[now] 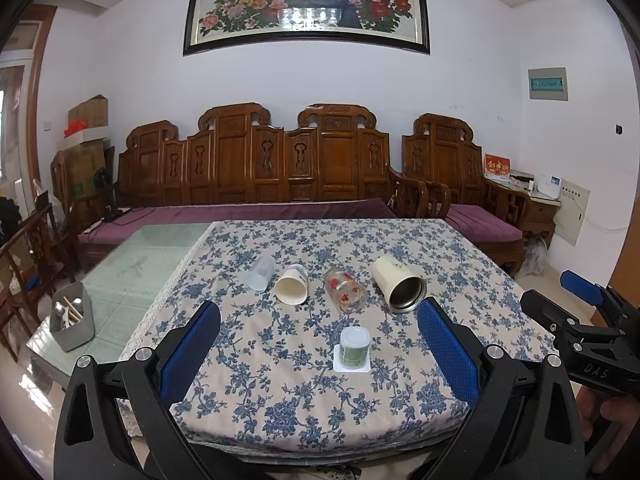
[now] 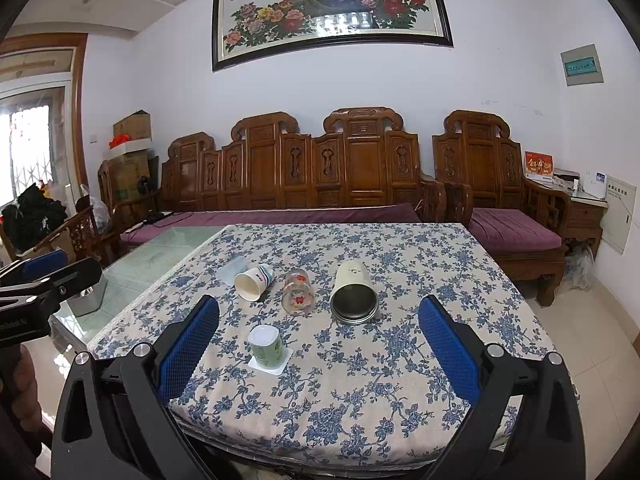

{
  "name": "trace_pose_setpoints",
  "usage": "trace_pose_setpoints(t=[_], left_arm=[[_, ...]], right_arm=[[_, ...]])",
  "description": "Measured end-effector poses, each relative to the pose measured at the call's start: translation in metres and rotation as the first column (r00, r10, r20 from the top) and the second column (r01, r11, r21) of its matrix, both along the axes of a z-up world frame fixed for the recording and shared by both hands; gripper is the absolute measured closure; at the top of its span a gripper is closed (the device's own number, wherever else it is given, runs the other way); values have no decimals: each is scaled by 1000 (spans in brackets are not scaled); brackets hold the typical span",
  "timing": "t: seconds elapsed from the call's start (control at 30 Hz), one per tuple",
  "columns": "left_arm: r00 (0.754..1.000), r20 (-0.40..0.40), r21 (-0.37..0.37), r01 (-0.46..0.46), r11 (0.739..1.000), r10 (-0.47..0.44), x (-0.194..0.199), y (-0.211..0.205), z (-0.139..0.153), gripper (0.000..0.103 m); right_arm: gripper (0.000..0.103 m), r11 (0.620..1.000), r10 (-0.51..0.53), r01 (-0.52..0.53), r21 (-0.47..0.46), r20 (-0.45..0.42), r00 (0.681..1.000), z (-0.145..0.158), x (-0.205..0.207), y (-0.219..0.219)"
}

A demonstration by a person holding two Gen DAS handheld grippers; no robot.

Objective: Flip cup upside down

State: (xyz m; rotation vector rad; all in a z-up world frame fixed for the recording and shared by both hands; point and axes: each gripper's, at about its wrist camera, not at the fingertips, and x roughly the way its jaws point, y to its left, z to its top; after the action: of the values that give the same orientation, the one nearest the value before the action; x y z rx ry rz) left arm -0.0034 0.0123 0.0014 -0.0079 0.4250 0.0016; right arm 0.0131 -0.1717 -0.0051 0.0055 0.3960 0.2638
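Left wrist view: left gripper (image 1: 318, 350) fingers (image 1: 190, 346) spread wide, empty, above the near edge of the table (image 1: 280, 408) with its blue floral cloth. Green-labelled cup (image 1: 354, 349) stands upside down on a white square coaster (image 1: 340, 365), between the fingers. Beyond it, at 12 o'clock, four vessels lie on their sides in a row: clear plastic cup (image 1: 261, 273), white paper cup (image 1: 293, 285), glass with red flowers (image 1: 346, 290), cream steel-lined tumbler (image 1: 397, 284). Right gripper (image 1: 588, 312) enters at 3 o'clock. Grey utensil holder (image 1: 72, 322) sits on the glass surface at 9 o'clock.

Right wrist view: right gripper (image 2: 318, 350) fingers (image 2: 448, 348) spread wide, empty. Green-labelled cup (image 2: 265, 346) is at 11 o'clock from the midpoint, inverted on the coaster (image 2: 280, 364). Paper cup (image 2: 254, 281), flowered glass (image 2: 298, 292) and tumbler (image 2: 354, 292) lie on their sides behind it; the clear cup (image 2: 232, 270) is partly hidden. Left gripper (image 2: 40, 292) shows at 9 o'clock; its finger gap cannot be told here.
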Motion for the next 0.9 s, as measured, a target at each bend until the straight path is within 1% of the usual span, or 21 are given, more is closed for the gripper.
trace_pose_setpoints(t=[0.9], left_arm=[[1000, 4, 0, -1, 1000, 1, -2, -2, 4, 8]], right_arm=[[2, 1000, -1, 1, 1, -1, 1000, 0, -1, 1]])
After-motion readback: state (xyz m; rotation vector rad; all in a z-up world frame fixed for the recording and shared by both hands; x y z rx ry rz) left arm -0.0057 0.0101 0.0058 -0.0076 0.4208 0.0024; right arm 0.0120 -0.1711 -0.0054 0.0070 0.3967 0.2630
